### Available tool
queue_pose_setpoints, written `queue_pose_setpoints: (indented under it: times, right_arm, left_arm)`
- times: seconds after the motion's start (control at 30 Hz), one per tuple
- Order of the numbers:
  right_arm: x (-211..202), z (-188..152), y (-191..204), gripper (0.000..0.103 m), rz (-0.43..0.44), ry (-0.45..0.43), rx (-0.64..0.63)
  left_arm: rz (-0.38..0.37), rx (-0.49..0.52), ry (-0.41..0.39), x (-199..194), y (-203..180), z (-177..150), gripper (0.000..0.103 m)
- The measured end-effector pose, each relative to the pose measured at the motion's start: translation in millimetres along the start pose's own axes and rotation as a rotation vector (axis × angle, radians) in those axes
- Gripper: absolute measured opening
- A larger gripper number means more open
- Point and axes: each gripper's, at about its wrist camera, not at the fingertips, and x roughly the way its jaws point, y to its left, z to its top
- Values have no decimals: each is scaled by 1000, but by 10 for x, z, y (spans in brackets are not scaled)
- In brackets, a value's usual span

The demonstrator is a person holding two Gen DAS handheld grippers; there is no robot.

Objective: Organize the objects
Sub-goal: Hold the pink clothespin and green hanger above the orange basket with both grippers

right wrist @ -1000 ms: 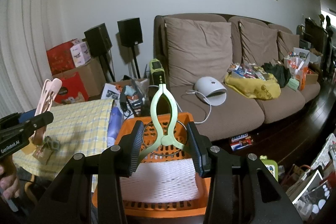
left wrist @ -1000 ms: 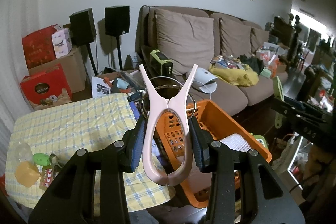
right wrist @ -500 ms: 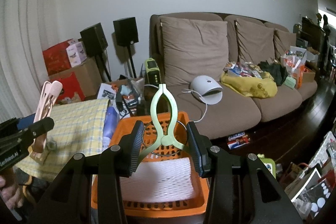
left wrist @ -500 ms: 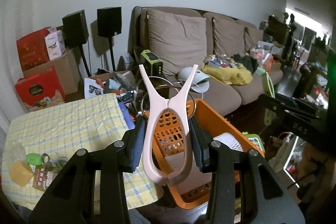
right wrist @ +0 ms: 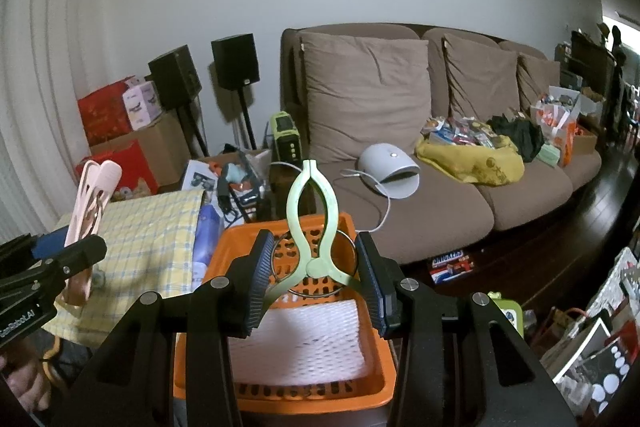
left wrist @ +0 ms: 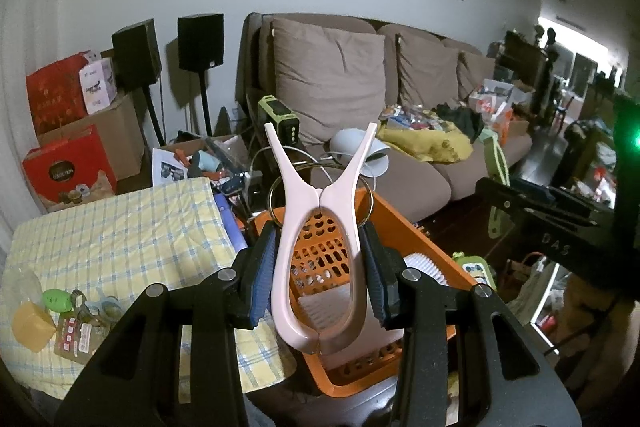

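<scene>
A: Above the basket [right wrist: 224, 259], both grippers are loaded. Left gripper [left wrist: 320, 269] is clamped on the pink clip [left wrist: 320, 227]; right gripper [right wrist: 314, 273] is clamped on the green clip [right wrist: 312, 223].

B: Risk?

A: Green clip is pinched at its splayed legs; it could twist out and miss the basket.

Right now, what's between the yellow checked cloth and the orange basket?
In the right wrist view, a bluish-white packet sits between the checked cloth and the orange basket.
</scene>
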Motion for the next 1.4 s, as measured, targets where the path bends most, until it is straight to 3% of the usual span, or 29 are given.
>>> queue_pose_setpoints:
  times: [0.5,0.83,1.4]
  right_arm:
    - [20,-19,-95,42,-17,1,15]
    - [20,-25,-146,42,-25,2,24]
    - [7,-27,-154,42,-27,-3,23]
  left_arm:
    - [33,15,-71,-154,-25,123,38]
    - [14,27,-87,-147,-109,183,38]
    - [22,10,-63,-29,-140,141,38]
